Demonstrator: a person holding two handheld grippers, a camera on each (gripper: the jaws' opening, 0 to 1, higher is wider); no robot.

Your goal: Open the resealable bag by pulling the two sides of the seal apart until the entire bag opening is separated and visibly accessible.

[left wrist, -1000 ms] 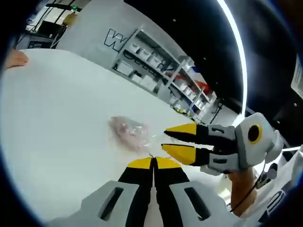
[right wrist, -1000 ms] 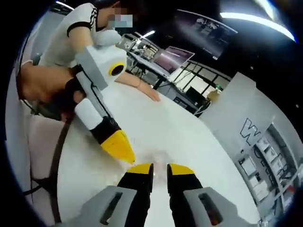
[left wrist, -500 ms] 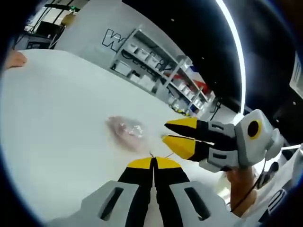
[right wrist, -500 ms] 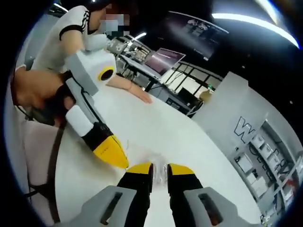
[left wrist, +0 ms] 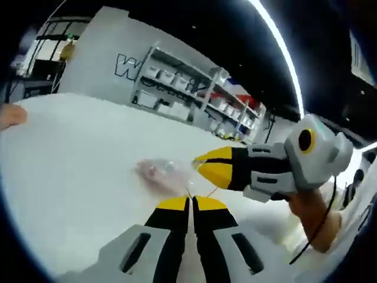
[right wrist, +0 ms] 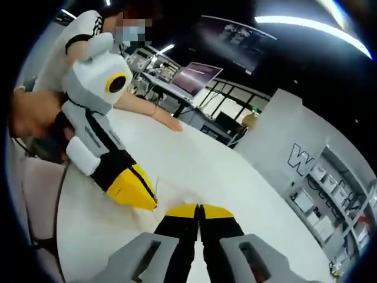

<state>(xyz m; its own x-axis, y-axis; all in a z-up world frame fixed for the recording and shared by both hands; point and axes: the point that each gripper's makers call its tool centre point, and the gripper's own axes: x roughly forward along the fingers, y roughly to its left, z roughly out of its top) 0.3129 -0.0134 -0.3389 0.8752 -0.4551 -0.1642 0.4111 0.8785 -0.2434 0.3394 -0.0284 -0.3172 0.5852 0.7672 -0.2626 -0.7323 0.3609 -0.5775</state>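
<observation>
Where white table spreads | bag | shelving behind

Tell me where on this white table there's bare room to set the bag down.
The table lies bare from the bag out to the person's hand at the far edge. It is crowded where the left tongs and right tongs meet at the bag's near edge.
</observation>
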